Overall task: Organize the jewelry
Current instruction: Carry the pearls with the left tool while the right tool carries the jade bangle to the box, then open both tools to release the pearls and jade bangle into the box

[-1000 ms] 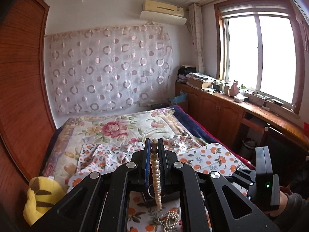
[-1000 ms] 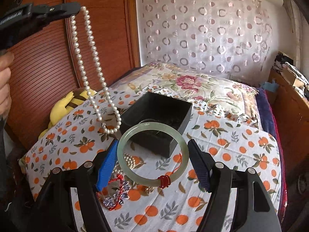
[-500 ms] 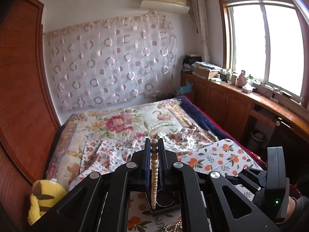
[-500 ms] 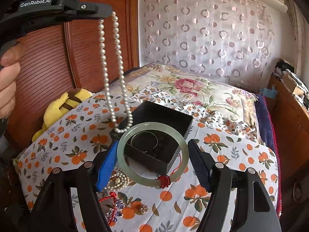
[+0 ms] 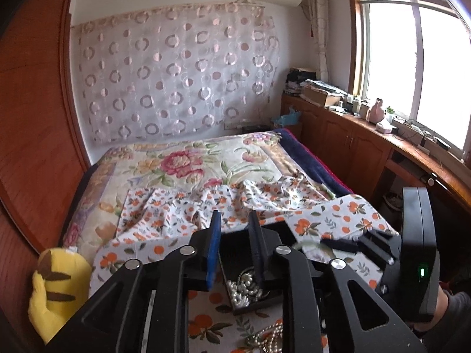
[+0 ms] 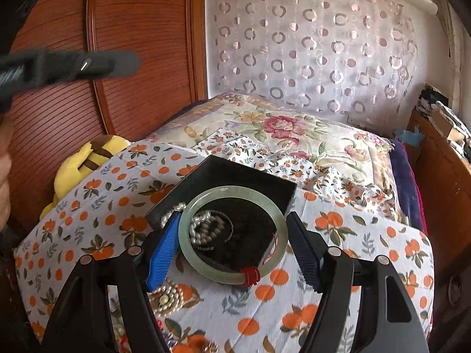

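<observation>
Left gripper (image 5: 234, 229) hangs above the black box (image 6: 259, 181), its two fingers a small gap apart with nothing between them; the blue pad (image 5: 214, 253) on one finger is plainly visible, the other finger shows dark. Seen from the right wrist, this same gripper (image 6: 125, 63) is a motion-blurred dark bar at upper left, its tip too smeared to read. The pearl necklace (image 5: 244, 289) lies heaped in the near-left corner of the box; from the left wrist only part of the pile shows, the rest hidden behind the gripper's fingers. The box sits on the orange-print cloth (image 6: 347, 229) spread over the bed. Right gripper (image 6: 232, 244) has its fingers spread wide around a pale green bangle (image 6: 188, 244) with a red thread wrap at its near edge; the blue pad touches the bangle's left rim, while on the right side a narrow gap seems to remain, so whether it is truly clamped I cannot tell. The bangle is over the front edge of the box, partly screening the pearls behind it. A second bunch of pearls (image 6: 167, 297) lies on the cloth in front of the box, partly cut off by the right gripper's frame. More trinkets at the bottom edge are too cropped to identify. A yellow plush toy (image 6: 85, 164) rests at the bed's left edge.
</observation>
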`<state>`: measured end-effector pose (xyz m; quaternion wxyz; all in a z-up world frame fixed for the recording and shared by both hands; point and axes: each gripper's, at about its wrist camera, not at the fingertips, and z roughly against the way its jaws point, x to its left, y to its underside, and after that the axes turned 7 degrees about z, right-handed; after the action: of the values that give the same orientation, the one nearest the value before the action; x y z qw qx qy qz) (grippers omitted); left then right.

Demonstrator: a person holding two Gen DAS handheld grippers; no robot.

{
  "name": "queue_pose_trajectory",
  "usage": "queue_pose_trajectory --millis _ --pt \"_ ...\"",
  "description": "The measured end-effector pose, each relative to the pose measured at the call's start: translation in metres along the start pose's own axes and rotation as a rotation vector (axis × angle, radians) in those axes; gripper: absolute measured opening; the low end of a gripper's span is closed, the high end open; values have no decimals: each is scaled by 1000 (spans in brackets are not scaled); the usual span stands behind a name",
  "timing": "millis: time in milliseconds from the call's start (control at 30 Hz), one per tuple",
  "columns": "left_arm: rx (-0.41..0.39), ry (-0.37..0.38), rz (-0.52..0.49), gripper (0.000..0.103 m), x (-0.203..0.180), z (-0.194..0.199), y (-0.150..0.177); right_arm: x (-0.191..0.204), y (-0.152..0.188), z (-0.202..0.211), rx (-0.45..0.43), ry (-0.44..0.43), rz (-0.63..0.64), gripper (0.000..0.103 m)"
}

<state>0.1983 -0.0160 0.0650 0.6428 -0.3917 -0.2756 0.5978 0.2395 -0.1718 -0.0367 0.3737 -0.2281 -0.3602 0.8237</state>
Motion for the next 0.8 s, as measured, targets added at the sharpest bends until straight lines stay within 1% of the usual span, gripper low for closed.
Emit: queue_pose_trajectory --millis 200,400,533,600,667,800 --pt "34 1 30 19 19 -2 36 0 -6 -27 23 -18 -4 74" --pt "81 5 49 19 33 1 76 5 -2 -46 63 8 17 74" --pt "109 16 66 19 38 2 97 4 1 -51 78 17 6 74" --pt "120 22 69 20 37 4 108 4 1 -51 75 15 10 76" --pt "131 25 72 20 37 4 115 4 0 -49 65 23 15 80" --pt "146 38 72 20 34 6 127 3 -1 -47 61 25 14 80"
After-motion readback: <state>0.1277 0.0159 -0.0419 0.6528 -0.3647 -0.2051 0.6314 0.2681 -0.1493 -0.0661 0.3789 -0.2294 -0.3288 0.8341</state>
